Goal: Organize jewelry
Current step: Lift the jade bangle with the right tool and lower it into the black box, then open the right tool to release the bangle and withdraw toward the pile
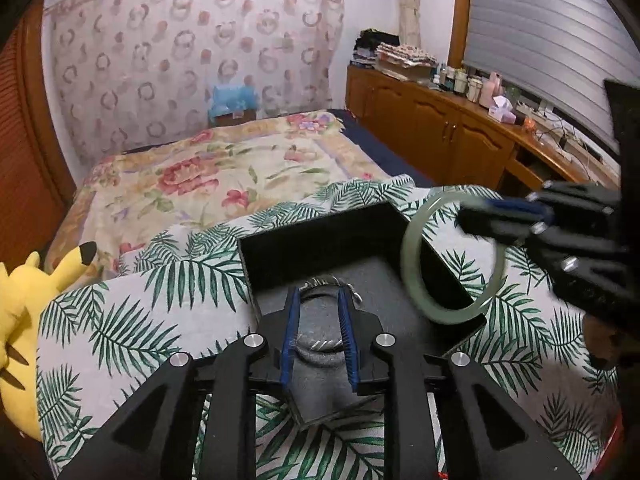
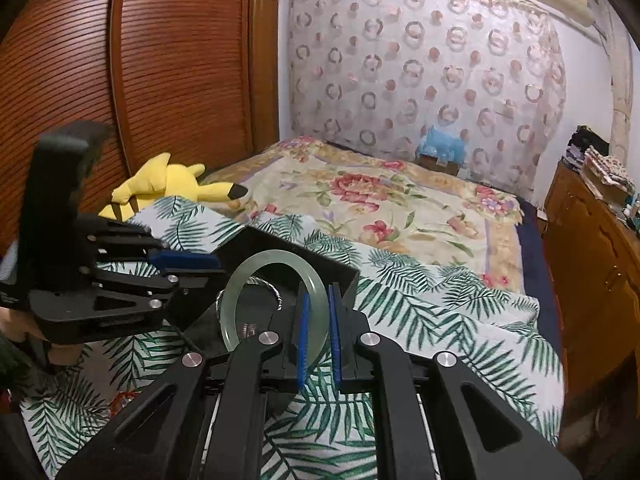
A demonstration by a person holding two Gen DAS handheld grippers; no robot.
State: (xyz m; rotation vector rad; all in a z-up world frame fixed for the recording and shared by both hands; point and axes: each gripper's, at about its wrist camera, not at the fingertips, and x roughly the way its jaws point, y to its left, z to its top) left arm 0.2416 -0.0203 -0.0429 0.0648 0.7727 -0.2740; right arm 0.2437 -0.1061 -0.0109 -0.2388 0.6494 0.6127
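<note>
Left wrist view: the left gripper (image 1: 318, 292) fills the foreground, its blue-padded fingers (image 1: 289, 332) set slightly apart around a twisted silver bangle (image 1: 320, 345) lying on the grey lining of the black jewelry box (image 1: 320, 236); whether the pads press the metal cannot be told. The box rests on a palm-leaf cloth (image 1: 132, 320). At right, the right gripper (image 1: 472, 216) pinches the rim of a pale green jade bangle (image 1: 408, 264), which hangs tilted above the box's right corner. A yellow plush toy (image 1: 20, 292) lies at far left.

Right wrist view: the right gripper (image 2: 318, 300) is closed on the jade bangle (image 2: 232, 304), holding its right rim between the blue pads, the ring upright over the jewelry box (image 2: 288, 248). The silver bangle (image 2: 272, 286) shows through the ring. The left gripper (image 2: 218, 262) reaches into the box from the left
</note>
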